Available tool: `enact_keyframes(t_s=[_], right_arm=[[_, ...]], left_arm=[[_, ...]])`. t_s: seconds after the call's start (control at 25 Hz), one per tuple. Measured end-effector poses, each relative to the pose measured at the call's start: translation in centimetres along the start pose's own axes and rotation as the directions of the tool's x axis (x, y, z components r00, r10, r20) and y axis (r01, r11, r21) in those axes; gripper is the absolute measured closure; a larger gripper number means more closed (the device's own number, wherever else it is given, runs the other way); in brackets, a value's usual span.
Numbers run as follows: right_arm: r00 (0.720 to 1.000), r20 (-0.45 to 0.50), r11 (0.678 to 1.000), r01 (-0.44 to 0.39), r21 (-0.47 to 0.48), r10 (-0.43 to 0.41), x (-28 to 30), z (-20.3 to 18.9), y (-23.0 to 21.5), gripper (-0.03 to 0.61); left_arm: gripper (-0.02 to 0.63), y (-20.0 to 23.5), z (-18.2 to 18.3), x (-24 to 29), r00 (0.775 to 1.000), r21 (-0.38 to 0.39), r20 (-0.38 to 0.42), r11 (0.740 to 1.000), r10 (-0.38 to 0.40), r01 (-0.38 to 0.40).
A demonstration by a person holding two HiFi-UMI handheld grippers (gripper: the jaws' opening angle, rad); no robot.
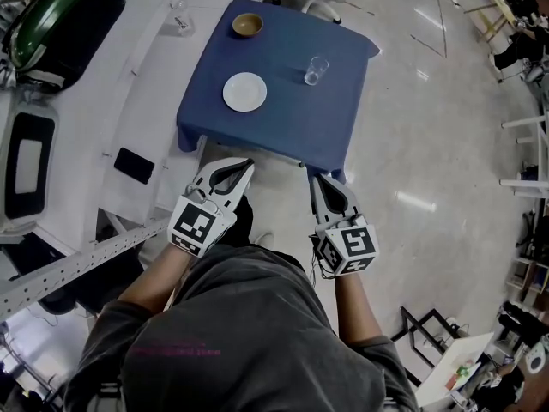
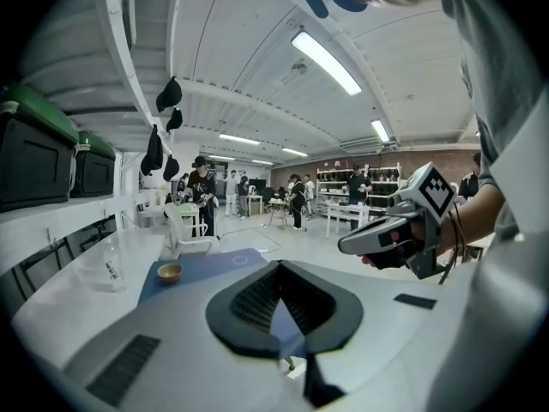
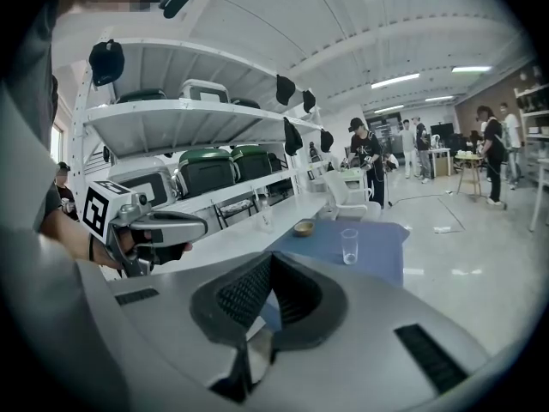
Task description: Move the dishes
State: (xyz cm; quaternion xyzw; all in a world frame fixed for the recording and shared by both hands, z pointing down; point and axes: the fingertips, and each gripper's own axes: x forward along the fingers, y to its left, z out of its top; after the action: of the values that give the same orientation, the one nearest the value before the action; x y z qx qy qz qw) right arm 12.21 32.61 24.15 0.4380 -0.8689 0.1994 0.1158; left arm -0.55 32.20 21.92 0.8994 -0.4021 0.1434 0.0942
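1. Left gripper point(image 1: 246, 164): jaws fully together, nothing between them. Right gripper point(image 1: 315, 178) looks the same, pinched shut and empty.
2. Both are held side by side, pointing at the near edge of the blue table point(image 1: 330, 136) but short of it. This reads as an approach with no grasp started.
3. Dishes are all on the table, well apart from each other:
   - white plate point(image 1: 244, 91) is nearest, on the left gripper's side
   - glass point(image 1: 315, 69) is upright, on the right gripper's side
   - wooden bowl point(image 1: 248, 25) is at the far corner
4. Closed jaws make sense with nothing to carry (they must open before any pick).
5. Likely split: left takes the plate, right takes the glass.
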Motion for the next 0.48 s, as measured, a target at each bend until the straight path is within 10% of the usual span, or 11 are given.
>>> enact_keyframes(t_s=[0.48], right_arm=[[0.999,-0.028,0.999,0.045,-0.002,-0.045,8.9,3.5,-1.0,0.576]], left_arm=[[0.613,10.5,1.4,3.9,1.000,-0.020,0.008,1.000,-0.021,0.021]])
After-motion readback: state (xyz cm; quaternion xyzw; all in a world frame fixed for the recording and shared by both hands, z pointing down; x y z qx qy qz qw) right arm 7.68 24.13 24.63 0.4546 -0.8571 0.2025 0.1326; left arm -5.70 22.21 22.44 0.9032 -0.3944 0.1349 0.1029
